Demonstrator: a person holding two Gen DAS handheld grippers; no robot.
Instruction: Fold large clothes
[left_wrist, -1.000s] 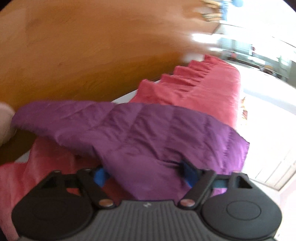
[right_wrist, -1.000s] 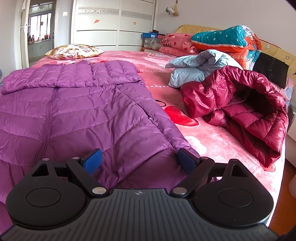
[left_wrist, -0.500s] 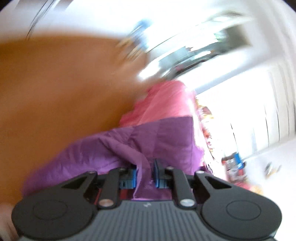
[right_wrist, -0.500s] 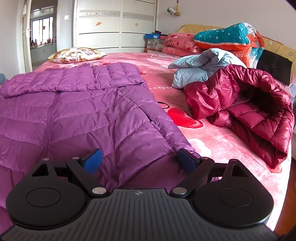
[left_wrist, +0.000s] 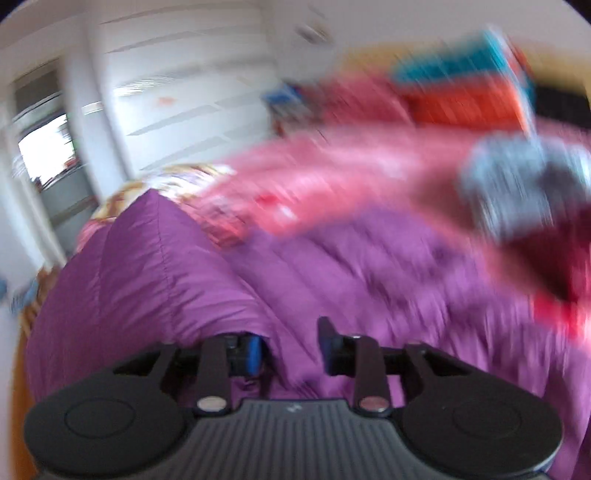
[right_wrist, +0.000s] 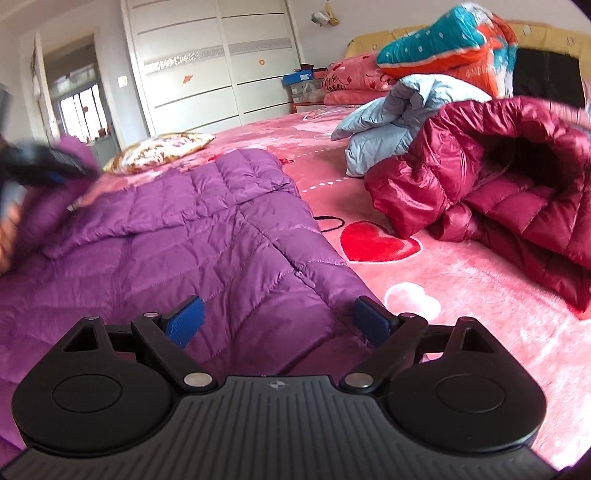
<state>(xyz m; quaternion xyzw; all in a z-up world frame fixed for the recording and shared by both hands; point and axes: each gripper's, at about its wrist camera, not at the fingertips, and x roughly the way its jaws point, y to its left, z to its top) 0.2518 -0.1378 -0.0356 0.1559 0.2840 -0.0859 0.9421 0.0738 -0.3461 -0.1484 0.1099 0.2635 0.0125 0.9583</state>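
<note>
Fold of a sleeve across the body of a quilted purple down jacket (right_wrist: 207, 251), which lies spread flat on a bed covered by a pink plush blanket with red hearts (right_wrist: 424, 295). The left tongs (left_wrist: 288, 345) are seen with a raised ridge of the purple fabric (left_wrist: 147, 266) gathered at their blue pads (left_wrist: 253, 350); the jaws are opening, and fabric lies between them, though blur leaves it unclear whether the pads press on it. In the right wrist view the left tongs appear at the far left edge, above the jacket's far sleeve. The right tongs (right_wrist: 279, 319) hover just over the near hem with jaws wide apart — nothing is gripped.

For a clean fold, the carried sleeve is best laid flat along the jacket's midline before release is completed, so that no bulge is trapped. The hem may be steadied by the right tongs — slippery quilting is likely to slide. The crumpled maroon down jacket (right_wrist: 498, 184) and pale blue padded garment (right_wrist: 399, 114) lie well apart, awaiting their turn.
</note>
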